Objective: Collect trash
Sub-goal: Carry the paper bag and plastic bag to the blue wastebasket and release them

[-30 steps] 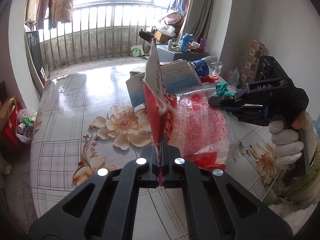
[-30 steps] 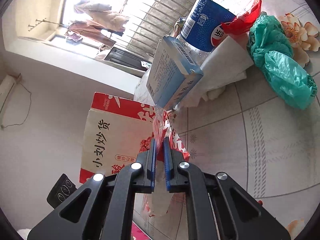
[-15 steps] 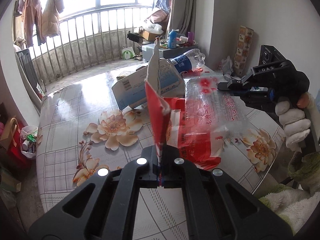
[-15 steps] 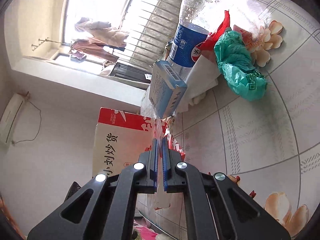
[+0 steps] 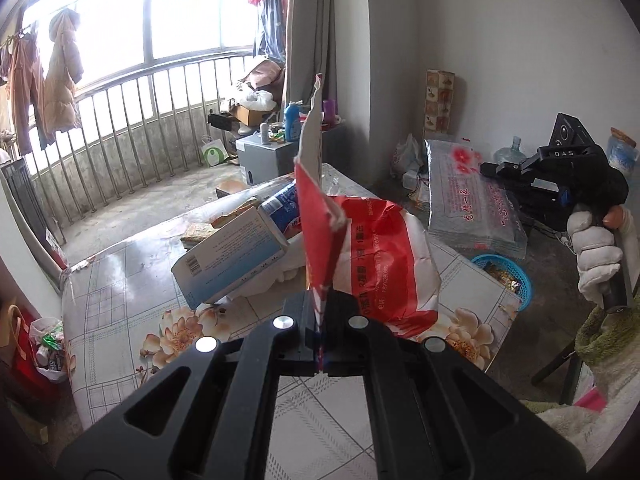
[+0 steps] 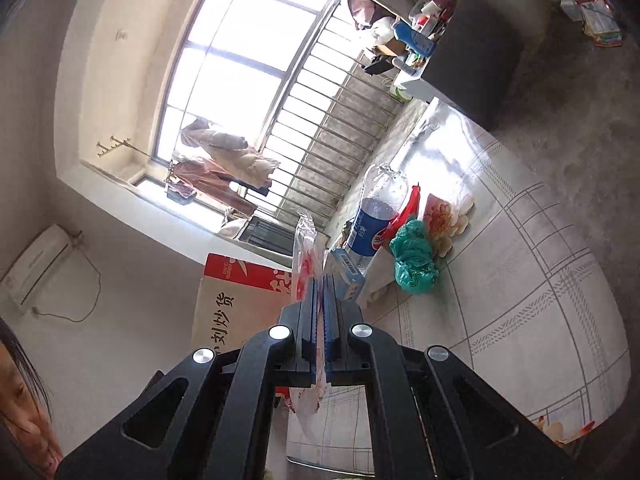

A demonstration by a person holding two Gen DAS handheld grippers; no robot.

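**Two pieces of trash lifted, the pile is still on the table**

The left gripper (image 5: pixel 322 322) is clenched on the edge of a red and white paper bag (image 5: pixel 384 256). The bag stands up from the jaws and hangs above the near part of the table (image 5: pixel 120 280). The right gripper (image 6: pixel 319 332) is also closed tight, and a thin clear plastic bag with red print (image 6: pixel 304 256) is pinched between its blue pads. In the left wrist view this clear bag (image 5: pixel 472 204) hangs flat from the right gripper (image 5: pixel 500 170), past the right edge of the table and over the floor, with a white-gloved hand (image 5: pixel 596 256) on the handle.

So two things are picked up, but as far as I can judge neither is put away yet. A small blue basket (image 5: pixel 506 272) with some scraps stands on the floor by the right edge of the table; whether it is the place for trash, I cannot say.

Much is left. Near the far edge of the table a pile lies close together: a blue and white box (image 5: pixel 228 256), a plastic bottle with a blue label (image 6: pixel 374 216), a green crumpled bag (image 6: pixel 414 260), a small red wrapper (image 6: pixel 406 210) between bottle and green bag, and some white paper (image 6: pixel 374 284) under the box. I think the task is in its early or middle part.
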